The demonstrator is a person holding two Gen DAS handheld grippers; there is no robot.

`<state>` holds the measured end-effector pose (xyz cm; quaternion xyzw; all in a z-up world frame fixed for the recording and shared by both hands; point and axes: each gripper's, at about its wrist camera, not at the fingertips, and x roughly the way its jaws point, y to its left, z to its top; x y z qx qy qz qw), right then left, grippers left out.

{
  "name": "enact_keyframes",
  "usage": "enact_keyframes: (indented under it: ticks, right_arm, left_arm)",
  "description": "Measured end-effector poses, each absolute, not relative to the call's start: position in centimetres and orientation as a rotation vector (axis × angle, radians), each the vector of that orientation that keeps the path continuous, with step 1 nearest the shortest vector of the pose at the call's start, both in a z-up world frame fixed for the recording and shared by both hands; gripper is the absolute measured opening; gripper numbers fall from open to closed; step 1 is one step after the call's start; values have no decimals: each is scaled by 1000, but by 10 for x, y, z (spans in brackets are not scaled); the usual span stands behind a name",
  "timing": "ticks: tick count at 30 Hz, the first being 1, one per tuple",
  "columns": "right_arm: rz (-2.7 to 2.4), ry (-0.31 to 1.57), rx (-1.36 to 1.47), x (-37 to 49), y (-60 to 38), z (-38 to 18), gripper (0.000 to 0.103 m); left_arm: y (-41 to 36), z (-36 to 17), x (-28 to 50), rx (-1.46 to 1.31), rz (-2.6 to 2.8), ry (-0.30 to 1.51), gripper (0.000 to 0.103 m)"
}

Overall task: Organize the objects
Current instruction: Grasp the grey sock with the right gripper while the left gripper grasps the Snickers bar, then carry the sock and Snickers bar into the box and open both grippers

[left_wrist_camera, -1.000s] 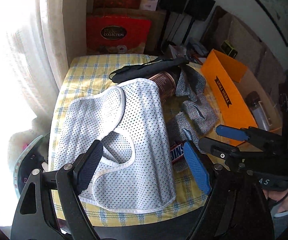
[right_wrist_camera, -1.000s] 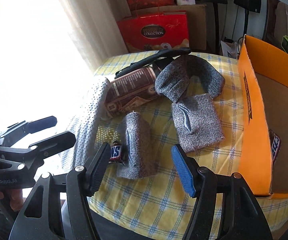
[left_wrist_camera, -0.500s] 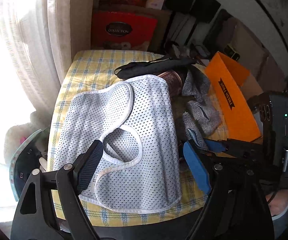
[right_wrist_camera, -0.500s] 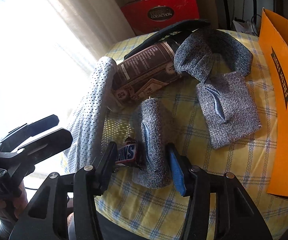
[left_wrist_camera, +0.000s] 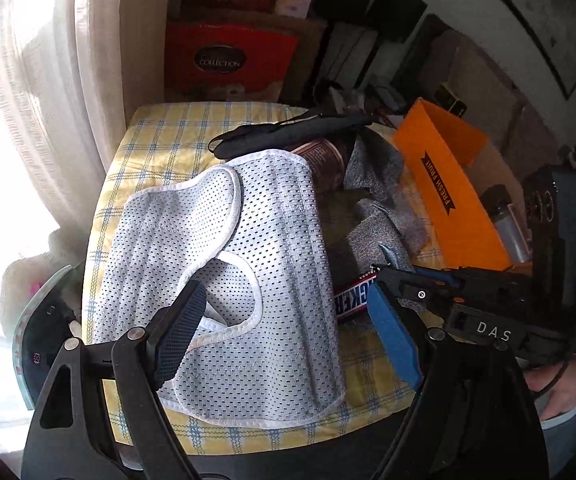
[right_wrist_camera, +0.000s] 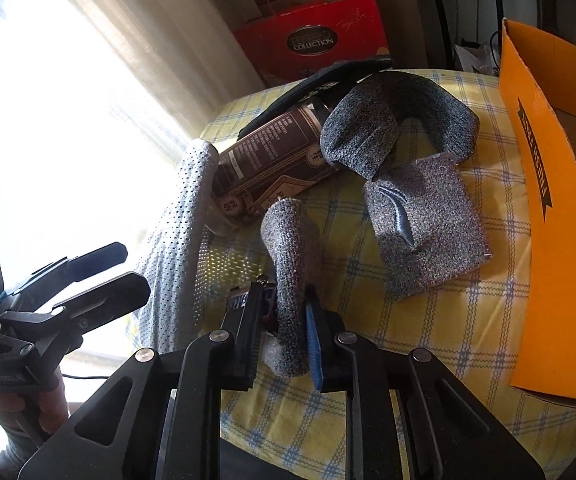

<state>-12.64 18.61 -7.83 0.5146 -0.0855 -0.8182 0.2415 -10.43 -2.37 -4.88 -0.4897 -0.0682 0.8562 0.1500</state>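
Note:
My right gripper (right_wrist_camera: 281, 334) is shut on a rolled grey sock (right_wrist_camera: 288, 280) on the yellow checked tablecloth; a Snickers bar (right_wrist_camera: 243, 302) sits pinched beside the sock against the left finger. The bar also shows in the left wrist view (left_wrist_camera: 354, 298). My left gripper (left_wrist_camera: 288, 340) is open and empty, above a white mesh garment (left_wrist_camera: 223, 264). A flat grey sock (right_wrist_camera: 424, 232), a curved grey sock (right_wrist_camera: 400, 116) and a brown can (right_wrist_camera: 271, 160) lie beyond. The orange box (right_wrist_camera: 544, 216) stands at the right.
A black folded umbrella (left_wrist_camera: 288, 134) lies at the table's far side. Red gift boxes (right_wrist_camera: 312, 40) and a curtain stand behind the table. A bottle (left_wrist_camera: 506, 220) lies inside the orange box. The table's near edge is just below both grippers.
My right gripper moved forward and down and closed around the rolled grey sock next to the Snickers bar. My left gripper stayed open above the mesh garment.

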Motion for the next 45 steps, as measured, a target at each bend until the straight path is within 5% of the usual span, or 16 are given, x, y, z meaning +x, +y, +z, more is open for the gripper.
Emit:
enact_keyframes:
  ticks: [17, 20, 24, 33, 45]
  right_arm:
    - [-2193, -295, 1378, -117, 228, -29, 18]
    - [-2166, -305, 1374, -112, 227, -27, 17]
    - [-2134, -336, 1364, -116, 227, -29, 14]
    - [-2195, -251, 1417, -114, 229, -45, 11]
    - [-2303, -332, 1275, -111, 263, 6, 10]
  left_arm:
    - [69, -49, -85, -1123, 2282, 288, 79]
    - [76, -52, -85, -1125, 2251, 343, 62]
    - [82, -59, -87, -1145, 2184, 330, 26]
    - [75, -69, -97, -1238, 2230, 240, 26]
    - [67, -7, -102, -1119, 2314, 112, 26]
